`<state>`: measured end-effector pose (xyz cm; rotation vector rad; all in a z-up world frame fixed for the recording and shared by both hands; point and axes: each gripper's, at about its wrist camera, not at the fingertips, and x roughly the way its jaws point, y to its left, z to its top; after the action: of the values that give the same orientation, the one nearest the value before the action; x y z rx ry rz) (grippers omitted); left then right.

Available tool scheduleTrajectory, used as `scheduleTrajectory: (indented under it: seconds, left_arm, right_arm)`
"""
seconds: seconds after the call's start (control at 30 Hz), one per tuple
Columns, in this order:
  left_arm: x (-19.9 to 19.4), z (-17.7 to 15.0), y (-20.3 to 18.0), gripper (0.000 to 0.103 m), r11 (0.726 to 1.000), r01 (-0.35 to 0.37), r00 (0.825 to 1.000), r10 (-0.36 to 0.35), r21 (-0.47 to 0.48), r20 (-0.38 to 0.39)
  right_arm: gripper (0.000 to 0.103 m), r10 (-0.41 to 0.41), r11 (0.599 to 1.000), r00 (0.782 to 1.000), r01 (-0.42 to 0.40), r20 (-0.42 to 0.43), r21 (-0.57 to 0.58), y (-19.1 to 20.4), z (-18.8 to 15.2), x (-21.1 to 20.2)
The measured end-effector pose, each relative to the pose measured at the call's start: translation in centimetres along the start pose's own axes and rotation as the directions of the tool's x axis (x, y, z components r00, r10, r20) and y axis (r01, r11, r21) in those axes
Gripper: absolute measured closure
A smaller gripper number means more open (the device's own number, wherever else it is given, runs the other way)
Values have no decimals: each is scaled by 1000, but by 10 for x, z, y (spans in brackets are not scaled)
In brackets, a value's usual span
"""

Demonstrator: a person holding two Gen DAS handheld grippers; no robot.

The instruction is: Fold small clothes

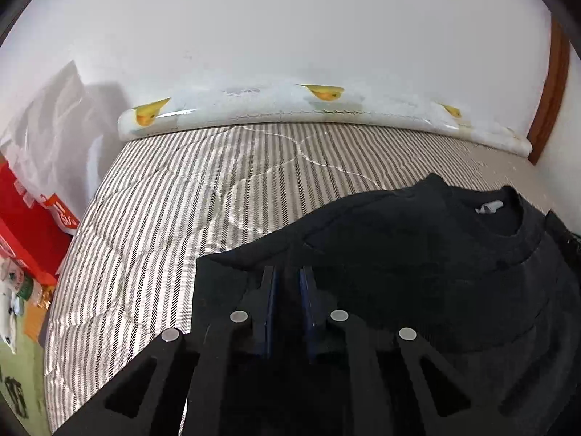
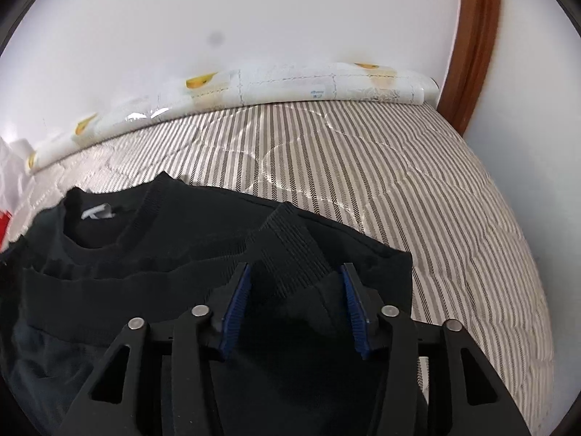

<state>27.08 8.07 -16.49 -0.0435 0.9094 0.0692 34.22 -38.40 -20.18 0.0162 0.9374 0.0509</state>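
Sweater [image 1: 417, 254] lies flat on mattress [image 1: 163, 218], collar toward wall [image 1: 290, 18]. Rolled sheet [image 1: 290, 109] lies along mattress's far edge against wall. Boxes [image 1: 25, 225] stand left of mattress.

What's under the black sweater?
The black sweater lies on a striped quilted mattress, which shows all around it. Whatever sits directly beneath the sweater is covered, so nothing else can be seen there.

Black sweater [image 1: 417, 254] lower part hidden under the left gripper [image 1: 288, 279]; unclear if cloth is pinched there. Label [image 2: 96, 212] print too small. Red box [image 1: 25, 218] cut off by edge.
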Motion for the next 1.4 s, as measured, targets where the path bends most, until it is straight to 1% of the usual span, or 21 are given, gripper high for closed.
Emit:
scheduleTrajectory:
  seconds: [0.03,0.1,0.2,0.23,0.27,0.37,0.47,0.53,0.63,0.83,1.07,1.4]
  left_arm:
    - [-3,0,3,93,1000,7,1000,-6,-12,16]
    - [-14,-1,9,94,999,3,997,0,-41,80]
    - [-29,0,21,94,996,9,988,4,-87,154]
    - [-28,1,24,94,996,11,988,4,-94,154]
    - [-25,2,25,94,995,7,989,7,-98,145]
    - [-10,1,25,94,995,1,995,8,-100,96]
    - [-7,0,24,94,995,7,996,2,-103,91]
    - [-3,-1,24,93,995,1,998,6,-102,69]
    - [6,0,22,91,995,-23,999,26,-96,28]
    - [7,-1,21,87,995,-52,999,53,-82,12]
    - [9,-1,23,85,995,-38,999,39,-95,7]
    - [10,-1,20,83,996,-50,999,50,-80,0]
  right_arm:
    - [71,4,1000,1000,-4,4,-4,0,1,-1]
    - [82,35,999,999,-34,26,-5,-1,2,-5]
    - [84,70,997,990,-71,119,4,-7,4,-23]
    - [84,89,995,986,-93,142,20,-11,5,-27]
    - [84,95,994,985,-101,146,35,-15,6,-27]
    - [84,72,996,993,-77,91,52,-17,7,-6]
    - [84,63,996,997,-65,38,62,-18,3,11]
    - [83,63,996,997,-65,35,66,-18,2,13]
    - [80,35,998,999,-37,28,47,-12,1,15]
    - [77,36,998,999,-37,24,50,-13,1,18]
    - [76,22,999,999,-23,25,40,-10,1,18]
    - [76,16,999,1000,-17,25,36,-8,1,18]
